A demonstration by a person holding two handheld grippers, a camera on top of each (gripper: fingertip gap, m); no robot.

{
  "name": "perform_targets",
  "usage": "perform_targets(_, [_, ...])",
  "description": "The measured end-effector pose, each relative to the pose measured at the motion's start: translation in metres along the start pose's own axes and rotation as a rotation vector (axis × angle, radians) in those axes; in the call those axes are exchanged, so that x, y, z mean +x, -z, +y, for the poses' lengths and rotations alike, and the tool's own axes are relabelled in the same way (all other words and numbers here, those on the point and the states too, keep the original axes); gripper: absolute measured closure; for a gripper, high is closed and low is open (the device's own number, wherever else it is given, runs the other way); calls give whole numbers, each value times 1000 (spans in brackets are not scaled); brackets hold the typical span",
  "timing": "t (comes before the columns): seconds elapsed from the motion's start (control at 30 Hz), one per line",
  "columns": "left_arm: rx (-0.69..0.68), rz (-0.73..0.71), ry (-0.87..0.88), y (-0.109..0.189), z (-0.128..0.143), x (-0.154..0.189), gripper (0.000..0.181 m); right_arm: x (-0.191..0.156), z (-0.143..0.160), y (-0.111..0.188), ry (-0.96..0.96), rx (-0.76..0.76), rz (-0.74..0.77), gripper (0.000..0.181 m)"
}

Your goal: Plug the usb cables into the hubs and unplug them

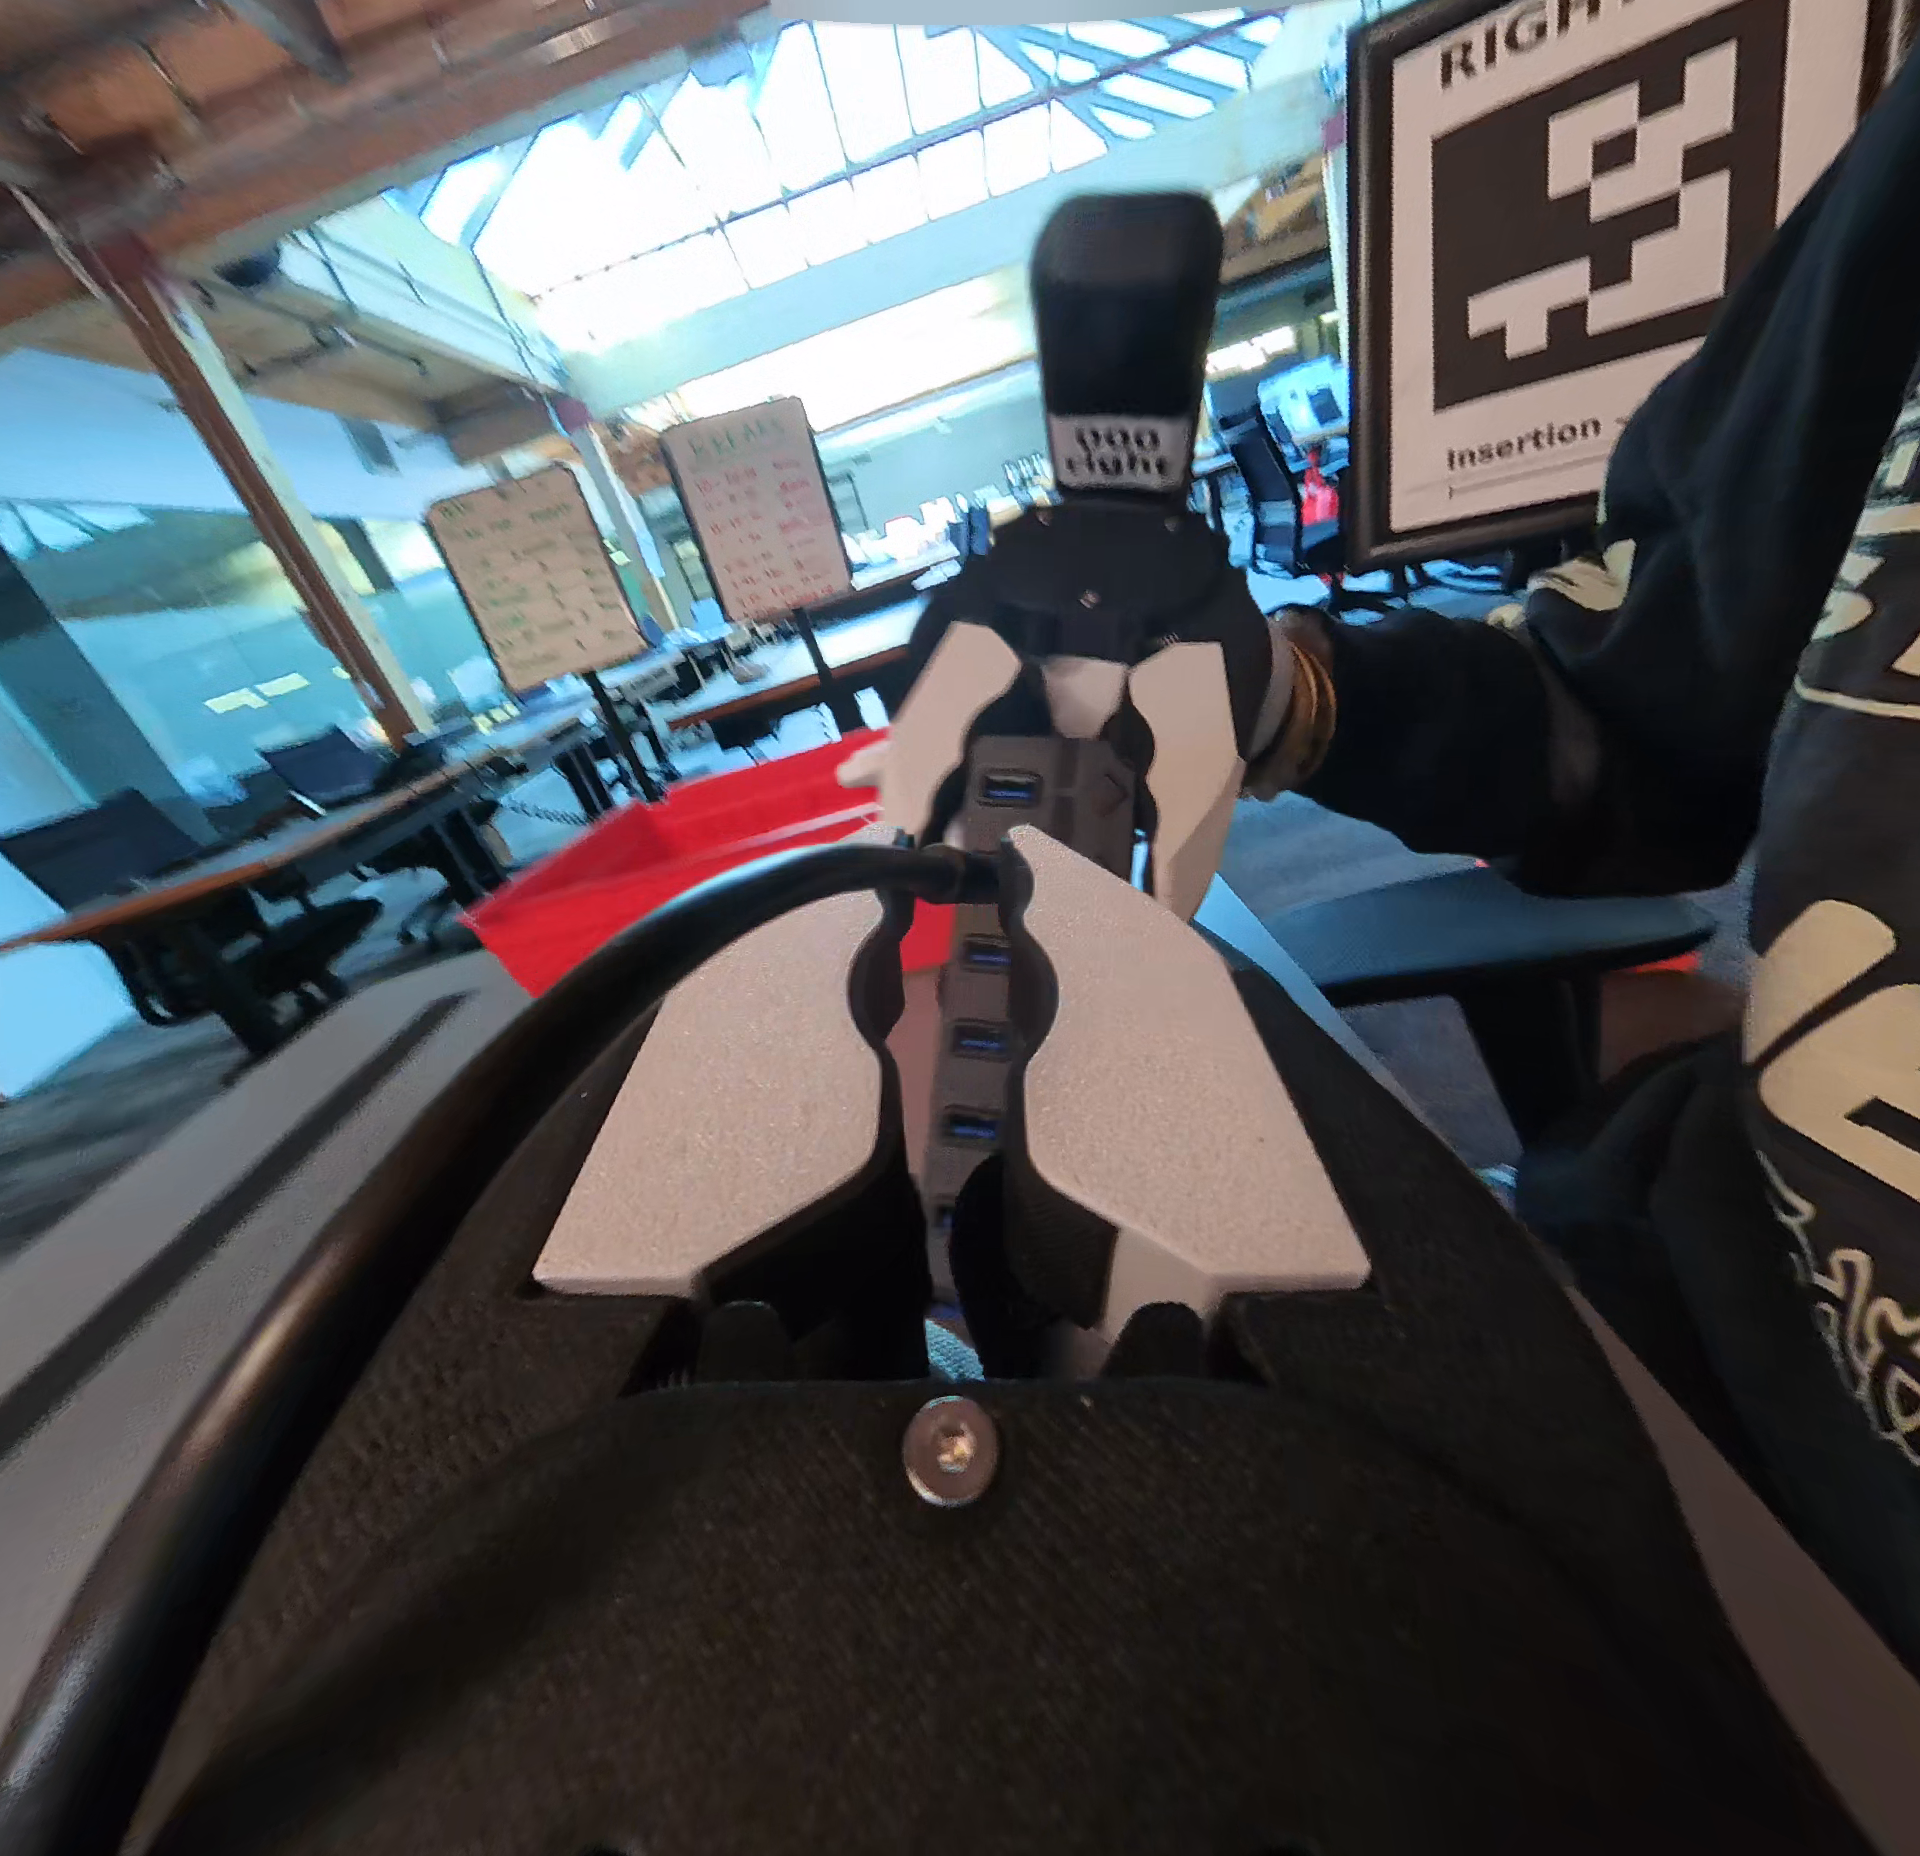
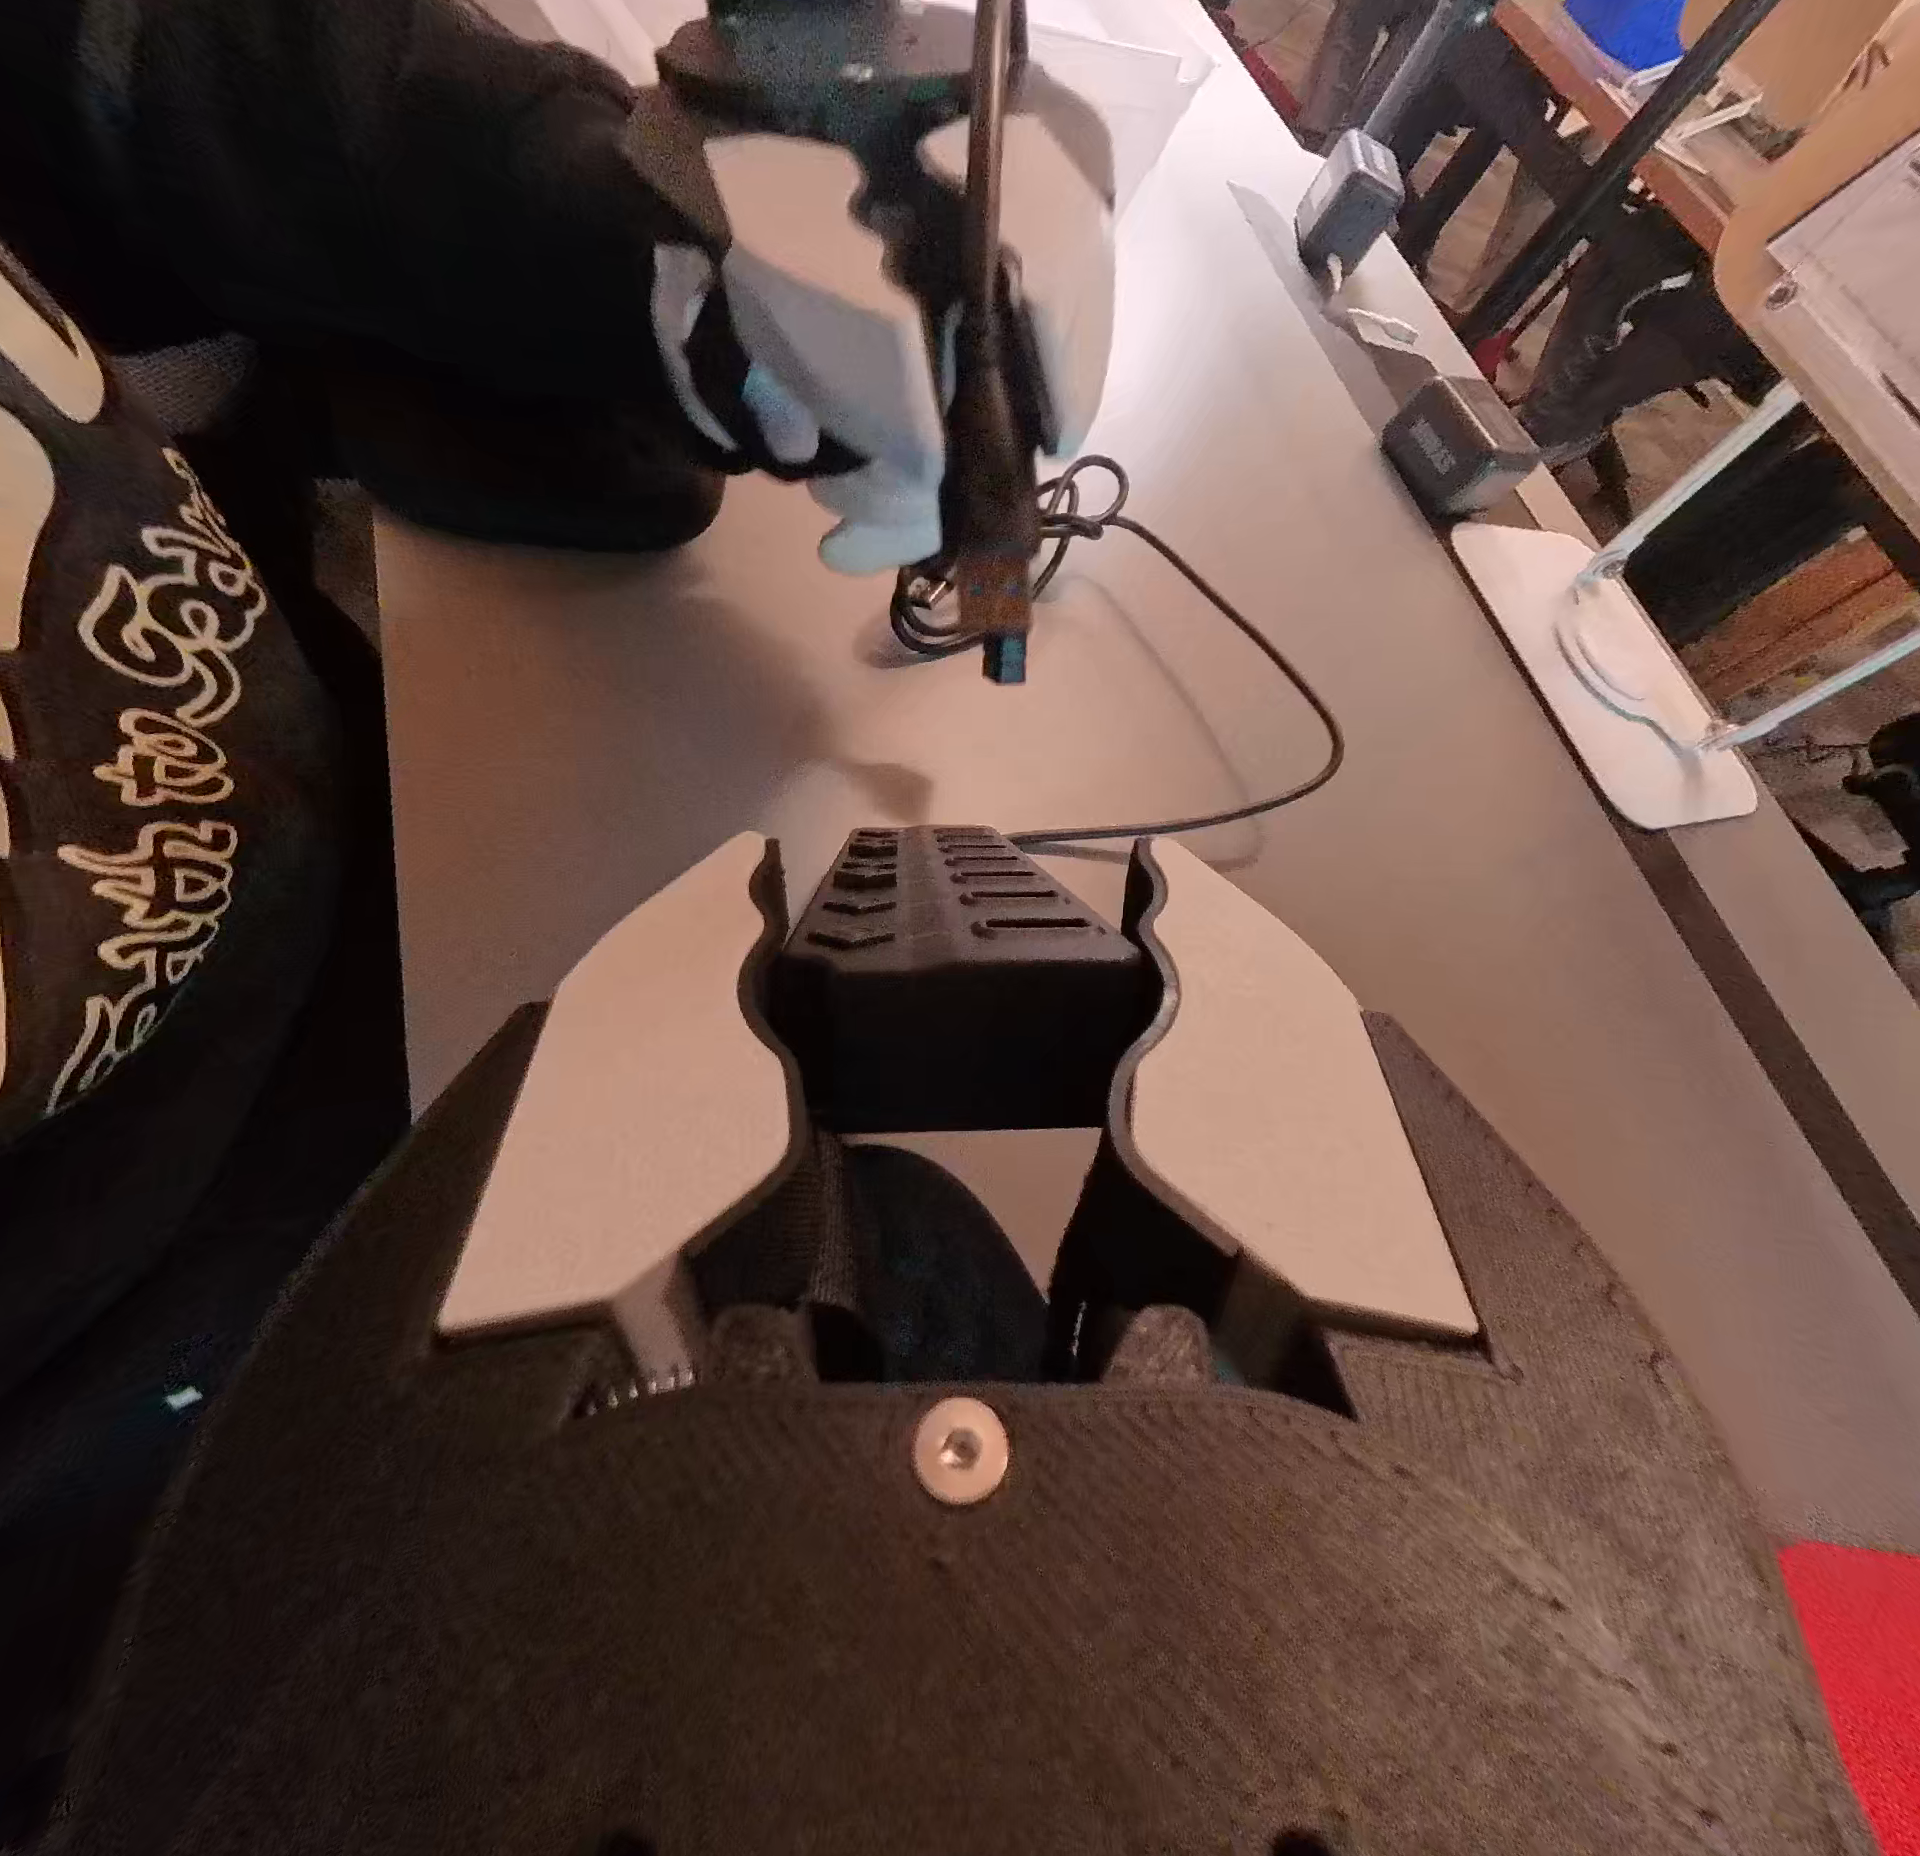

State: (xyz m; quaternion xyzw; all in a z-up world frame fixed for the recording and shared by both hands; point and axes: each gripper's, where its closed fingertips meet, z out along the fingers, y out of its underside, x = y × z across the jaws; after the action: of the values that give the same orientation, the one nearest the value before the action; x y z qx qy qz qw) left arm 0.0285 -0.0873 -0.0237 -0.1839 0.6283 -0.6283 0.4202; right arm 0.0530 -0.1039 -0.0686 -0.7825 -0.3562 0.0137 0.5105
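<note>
My right gripper (image 2: pixel 951 856) is shut on a black USB hub (image 2: pixel 956 965) and holds it above the white table; the hub's thin cable (image 2: pixel 1304 757) trails off to the right. In the left wrist view the hub (image 1: pixel 982 1037) shows a row of blue ports, held by the right gripper (image 1: pixel 1049 819). My left gripper (image 1: pixel 961 850) is shut on the black plug end of a USB cable (image 1: pixel 727 902). In the right wrist view the left gripper (image 2: pixel 977 497) holds that plug (image 2: pixel 1003 601) with its blue tip towards the hub and a gap between them.
A coil of black cable (image 2: pixel 1081 518) lies on the white table (image 2: pixel 623 767). Two power adapters (image 2: pixel 1455 445) and a clear stand on a white base (image 2: pixel 1642 705) stand along the table's right edge. A red bin (image 1: pixel 665 871) is beyond. The person's dark sleeve (image 2: pixel 364 248) is at the left. Left tips to right tips: about 6 cm.
</note>
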Motion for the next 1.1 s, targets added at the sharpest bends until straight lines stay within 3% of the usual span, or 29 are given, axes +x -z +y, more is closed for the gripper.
perform_targets(0.33, [-38, -8, 18, -12, 15, 5, 167, -5, -12, -17, -24, -27, 13, 118])
perform_targets(1.1, [-44, 27, 193, -18, 22, 8, 167, -8, -16, -20, -70, 36, 27, 118])
